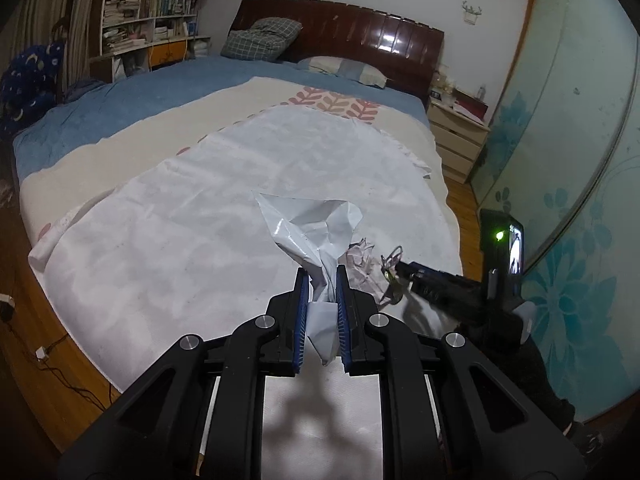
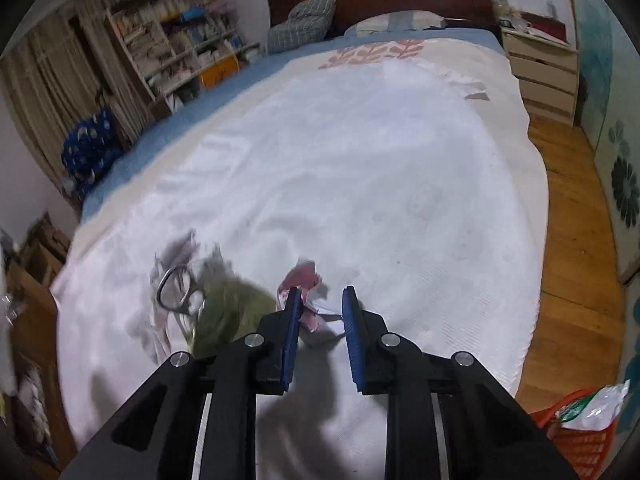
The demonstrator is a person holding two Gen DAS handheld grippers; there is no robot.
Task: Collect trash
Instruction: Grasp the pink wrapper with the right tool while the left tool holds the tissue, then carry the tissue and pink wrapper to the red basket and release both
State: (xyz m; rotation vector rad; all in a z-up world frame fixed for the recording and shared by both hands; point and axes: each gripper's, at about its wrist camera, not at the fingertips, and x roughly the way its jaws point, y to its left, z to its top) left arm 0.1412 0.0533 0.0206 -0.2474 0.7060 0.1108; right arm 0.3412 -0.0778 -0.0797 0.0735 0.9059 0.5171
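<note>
A crumpled white plastic wrapper (image 1: 316, 236) is pinched between the blue pads of the left gripper (image 1: 322, 280), its jaws drawn narrow on the twisted lower end while the rest fans out above the fingertips, lifted off the bed's white sheet (image 1: 168, 240). Just beside it, toward the near right edge of the bed, lies a crumpled pinkish scrap of paper (image 2: 303, 280). The right gripper (image 2: 322, 294) sits around this scrap with its jaws partly closed; the left pad touches the paper, while a gap shows at the right pad, so a firm hold cannot be told. In the left wrist view the same gripper comes in from the bed's right edge.

Left of the pink scrap in the right wrist view, a blurred cluster rests on the sheet: a pair of metal scissors (image 2: 176, 290) lying on a greenish piece of trash (image 2: 228, 312).

The white sheet covers the near part of the bed, over a cream cover with a pink leaf pattern (image 1: 340, 106) and a blue blanket (image 1: 120, 108) toward the headboard (image 1: 340, 36). An orange basket (image 2: 580, 436) holding a white packet stands on the wooden floor by the bed's near right corner.
</note>
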